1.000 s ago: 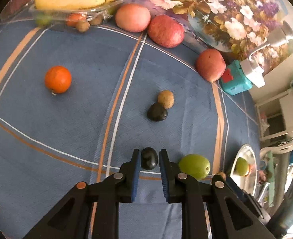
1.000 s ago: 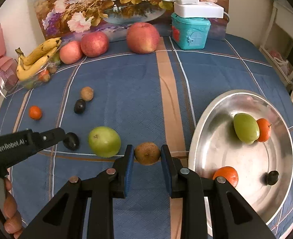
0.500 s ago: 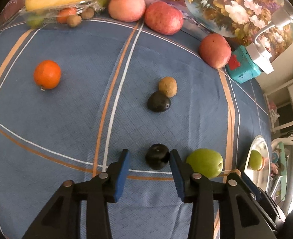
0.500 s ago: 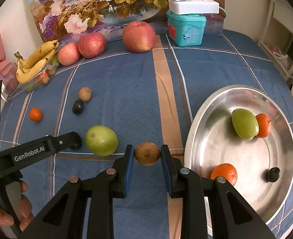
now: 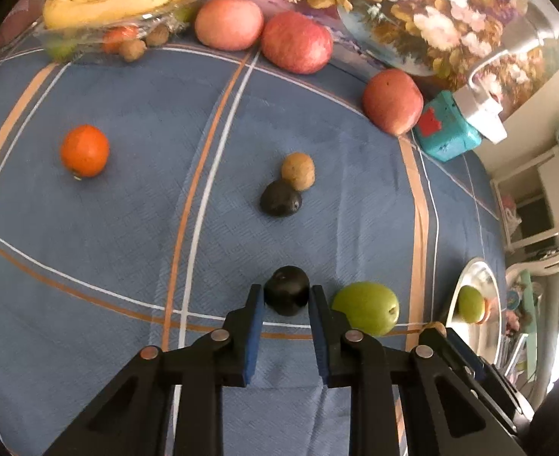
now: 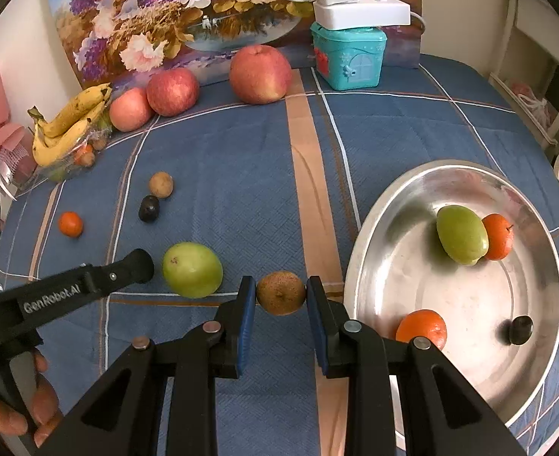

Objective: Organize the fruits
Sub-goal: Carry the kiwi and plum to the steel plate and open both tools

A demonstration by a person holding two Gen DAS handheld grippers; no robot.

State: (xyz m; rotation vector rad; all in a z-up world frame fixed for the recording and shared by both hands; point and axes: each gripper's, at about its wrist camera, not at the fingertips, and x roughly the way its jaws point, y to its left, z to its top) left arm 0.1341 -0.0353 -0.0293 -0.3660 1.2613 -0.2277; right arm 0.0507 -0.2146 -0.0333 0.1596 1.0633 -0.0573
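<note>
Near green fruit (image 5: 366, 307): left gripper (image 5: 286, 306) closing on dark fruit (image 5: 287, 295); right gripper (image 6: 280, 300) clamping brown fruit (image 6: 281, 292) beside tray (image 6: 378, 228).

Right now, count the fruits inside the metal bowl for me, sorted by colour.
green fruit: 1
orange fruits: 2
dark fruit: 1
Total in the metal bowl: 4

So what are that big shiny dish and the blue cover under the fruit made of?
The large round silver dish looks like polished metal, probably stainless steel: it mirrors the fruit and the light. The blue plaid cover looks like woven or quilted fabric, matte, with a fine zigzag texture.
</note>
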